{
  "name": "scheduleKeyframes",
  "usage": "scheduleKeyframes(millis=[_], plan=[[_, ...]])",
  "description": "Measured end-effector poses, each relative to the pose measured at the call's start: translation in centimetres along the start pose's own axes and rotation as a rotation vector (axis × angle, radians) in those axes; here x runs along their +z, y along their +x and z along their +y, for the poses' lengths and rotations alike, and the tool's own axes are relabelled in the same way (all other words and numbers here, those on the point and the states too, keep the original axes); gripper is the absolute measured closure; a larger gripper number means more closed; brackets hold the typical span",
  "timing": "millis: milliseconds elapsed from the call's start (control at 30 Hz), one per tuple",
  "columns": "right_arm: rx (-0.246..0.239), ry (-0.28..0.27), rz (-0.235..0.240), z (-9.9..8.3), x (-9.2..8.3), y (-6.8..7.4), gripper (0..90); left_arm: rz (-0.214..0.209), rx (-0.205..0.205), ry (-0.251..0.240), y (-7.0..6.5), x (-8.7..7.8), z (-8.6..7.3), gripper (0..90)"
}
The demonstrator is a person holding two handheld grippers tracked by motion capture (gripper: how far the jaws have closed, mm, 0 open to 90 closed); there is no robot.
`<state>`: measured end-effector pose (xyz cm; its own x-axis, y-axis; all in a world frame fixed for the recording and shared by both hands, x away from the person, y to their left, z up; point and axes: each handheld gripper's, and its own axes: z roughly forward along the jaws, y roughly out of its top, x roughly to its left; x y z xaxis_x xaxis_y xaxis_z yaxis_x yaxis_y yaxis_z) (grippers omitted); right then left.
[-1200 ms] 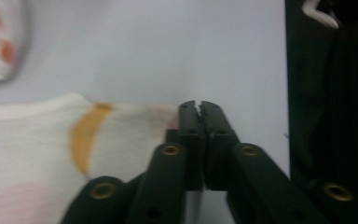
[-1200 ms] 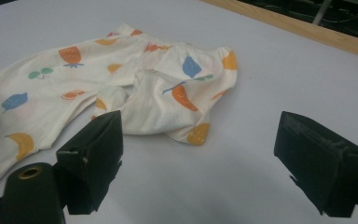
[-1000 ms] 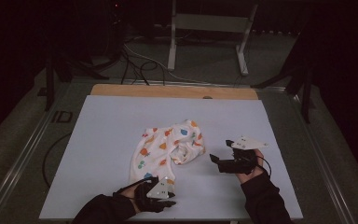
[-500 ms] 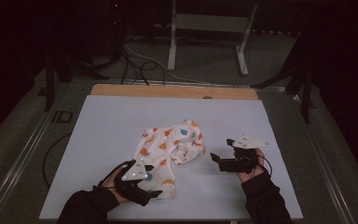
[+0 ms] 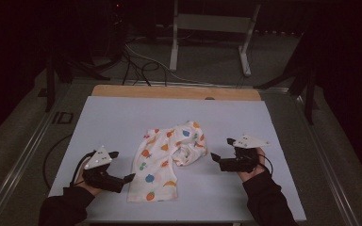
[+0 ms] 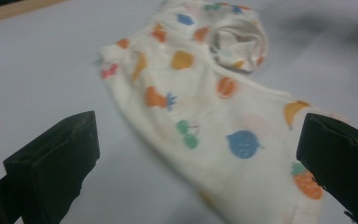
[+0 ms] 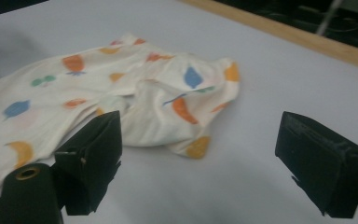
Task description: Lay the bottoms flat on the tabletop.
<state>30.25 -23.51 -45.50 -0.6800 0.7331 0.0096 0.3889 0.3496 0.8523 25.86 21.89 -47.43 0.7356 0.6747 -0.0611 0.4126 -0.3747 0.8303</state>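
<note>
Left tool (image 5: 122,172) just opened, beside fruit-print garment (image 5: 167,157), white table (image 5: 113,122)

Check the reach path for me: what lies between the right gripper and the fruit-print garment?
Only bare white table: in the high view nothing lies between the right gripper and the garment.

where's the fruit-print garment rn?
In the high view the fruit-print garment lies on the white table cover near its middle, between the open left gripper and the right gripper, held by neither.
</note>
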Motion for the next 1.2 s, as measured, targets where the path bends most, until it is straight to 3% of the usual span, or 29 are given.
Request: scheduleKeyframes(millis=[167, 300, 433, 600, 633, 667, 833, 867, 967, 1033, 1200], plan=[[-0.014, 0.013, 0.023, -0.2, 0.7, 0.2, 14.7, 0.046, -0.044, -0.017, 0.6, -0.9, -1.6, 0.5], [0.003, 0.015, 0.056, -0.5, 1.3, 0.1, 14.8, 0.102, -0.050, -0.036, 0.9, -1.4, -2.9, 0.6], [0.013, 0.058, 0.072, -1.2, 2.4, 0.0, 15.7, 0.131, -0.055, -0.002, 1.0, -1.0, -3.7, 0.5], [0.015, 0.113, 0.085, -2.3, 3.9, -0.1, 29.0, 0.115, -0.026, 0.013, 0.5, -0.5, -3.6, 0.5], [0.024, 0.131, 0.087, -2.4, 4.3, -0.1, 35.6, 0.112, -0.025, 0.011, 0.5, -0.5, -3.5, 0.5], [0.029, 0.160, 0.066, -2.6, 4.7, 0.0, 37.8, 0.113, -0.025, 0.007, 0.4, -0.5, -3.5, 0.5], [0.027, 0.221, 0.057, -3.0, 6.4, 0.4, 45.6, 0.107, -0.020, 0.003, 0.3, -0.6, -3.4, 0.6], [0.016, 0.241, 0.036, -3.0, 6.7, 0.4, 47.1, 0.109, -0.014, 0.008, 0.3, -0.6, -3.4, 0.6], [0.010, 0.247, 0.023, -2.8, 7.1, 0.7, 50.7, 0.106, -0.007, 0.010, 0.2, -0.5, -3.4, 0.6], [0.015, 0.247, 0.046, -2.5, 7.1, 1.2, 54.3, 0.102, -0.002, 0.009, 0.1, -0.5, -3.4, 0.6], [0.020, 0.254, 0.136, -1.8, 7.8, 2.8, 52.2, 0.098, 0.002, 0.009, 0.0, -0.5, -3.3, 0.6]])
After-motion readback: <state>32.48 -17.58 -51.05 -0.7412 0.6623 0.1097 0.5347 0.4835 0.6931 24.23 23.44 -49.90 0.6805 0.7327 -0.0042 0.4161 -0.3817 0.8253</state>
